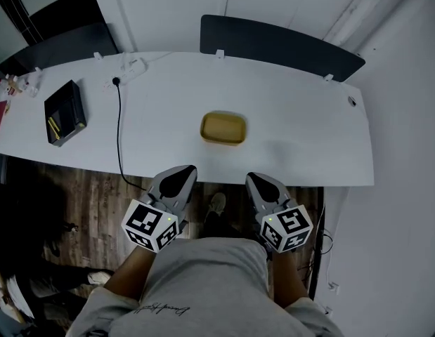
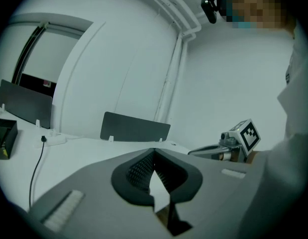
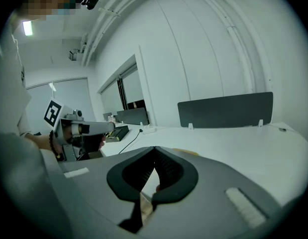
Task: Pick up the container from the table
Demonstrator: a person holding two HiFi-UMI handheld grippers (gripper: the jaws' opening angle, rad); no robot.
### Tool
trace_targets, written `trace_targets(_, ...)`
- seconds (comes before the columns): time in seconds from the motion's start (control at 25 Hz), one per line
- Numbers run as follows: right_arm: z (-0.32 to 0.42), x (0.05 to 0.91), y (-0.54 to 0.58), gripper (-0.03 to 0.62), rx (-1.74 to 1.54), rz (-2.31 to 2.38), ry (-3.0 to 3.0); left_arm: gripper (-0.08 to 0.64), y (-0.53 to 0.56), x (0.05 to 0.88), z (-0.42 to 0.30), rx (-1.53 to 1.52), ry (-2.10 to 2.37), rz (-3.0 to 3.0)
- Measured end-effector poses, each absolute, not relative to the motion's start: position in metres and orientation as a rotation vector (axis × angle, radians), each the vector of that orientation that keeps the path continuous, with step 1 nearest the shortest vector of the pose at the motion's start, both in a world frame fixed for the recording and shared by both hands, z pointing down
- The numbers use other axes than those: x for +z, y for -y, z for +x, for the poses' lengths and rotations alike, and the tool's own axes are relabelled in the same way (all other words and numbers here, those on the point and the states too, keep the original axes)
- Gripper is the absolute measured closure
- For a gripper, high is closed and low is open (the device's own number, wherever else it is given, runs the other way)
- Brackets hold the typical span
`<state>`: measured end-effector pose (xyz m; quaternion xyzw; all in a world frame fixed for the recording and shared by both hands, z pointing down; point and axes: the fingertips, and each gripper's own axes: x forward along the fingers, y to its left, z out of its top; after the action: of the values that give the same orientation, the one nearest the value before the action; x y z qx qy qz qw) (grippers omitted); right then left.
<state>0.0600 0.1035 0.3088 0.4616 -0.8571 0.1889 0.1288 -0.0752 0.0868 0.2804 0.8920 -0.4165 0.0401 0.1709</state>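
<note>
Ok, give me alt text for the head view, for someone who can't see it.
A shallow yellow container sits near the middle of a long white table, untouched. The left gripper and right gripper hover side by side just short of the table's near edge, jaws shut, pointing toward it. A black box and a cable lie farther left.

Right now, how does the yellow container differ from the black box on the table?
The container is yellow with rounded corners; the box is black with sharp corners. The container lies near the middle of the table; the box lies toward its left end, turned at an angle. The box is open and holds small items; what the container holds cannot be told. Both rest flat on the table.
</note>
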Motion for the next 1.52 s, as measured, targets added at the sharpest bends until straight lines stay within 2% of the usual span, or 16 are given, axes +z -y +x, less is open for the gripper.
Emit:
trace_targets(0.48,0.098,0.3,-0.001,0.577,0.528,1.27,2.539,0.56,0.008,0.269,-0.037,0.1,1.261,2.506)
trace_targets(1.52,0.106,0.352,0.066,0.577,0.658,1.349,2.368,0.56,0.083,0.32,-0.037,0.276,1.113,2.507)
